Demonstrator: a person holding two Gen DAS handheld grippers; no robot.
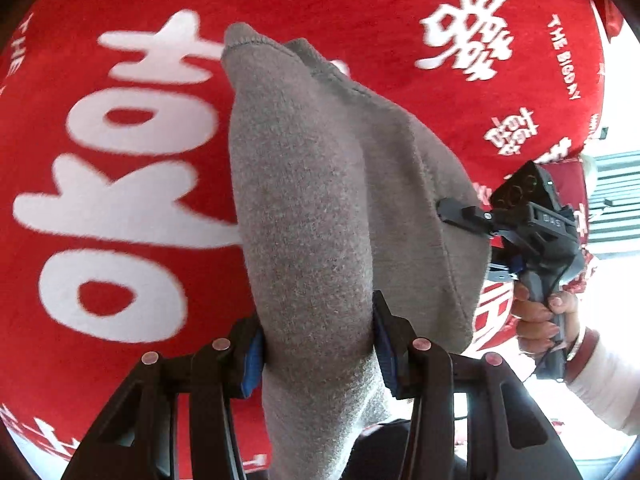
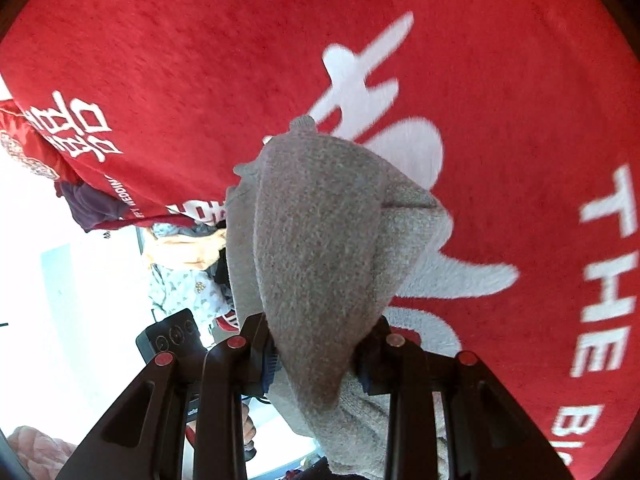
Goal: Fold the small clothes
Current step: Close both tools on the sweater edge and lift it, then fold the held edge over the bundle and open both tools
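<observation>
While the grey garment (image 1: pixel 312 208) is held clear above the red blanket (image 1: pixel 120 184), it is gripped by both claws at once. The left gripper (image 1: pixel 318 354) is closed partway, its blue pads (image 1: pixel 251 364) pressed against either side of a bunched fold of the grey knit fabric. In the left wrist view the right gripper (image 1: pixel 460 216) is seen off to the right, clamped on the garment's far edge, with the person's hand (image 1: pixel 540 312) wrapped around its handle. In the right wrist view the right gripper (image 2: pixel 316 354) is likewise closed partway on a gathered fold of the garment (image 2: pixel 320 240).

From each claw the cloth is draped forward and away, so that its long axis runs along the fingers toward the top of each view, ending in a stitched hem. The cloth is slung between the two claws and is not laid flat.

White lettering is printed on the blanket: large Chinese characters, only partly legible, together with the words "THE BIG DAY" (image 1: pixel 563 56). "THE BI" (image 2: pixel 608 280) is readable in the right wrist view. A heap of mixed clothes (image 2: pixel 184 256) is visible beyond the blanket's edge.
</observation>
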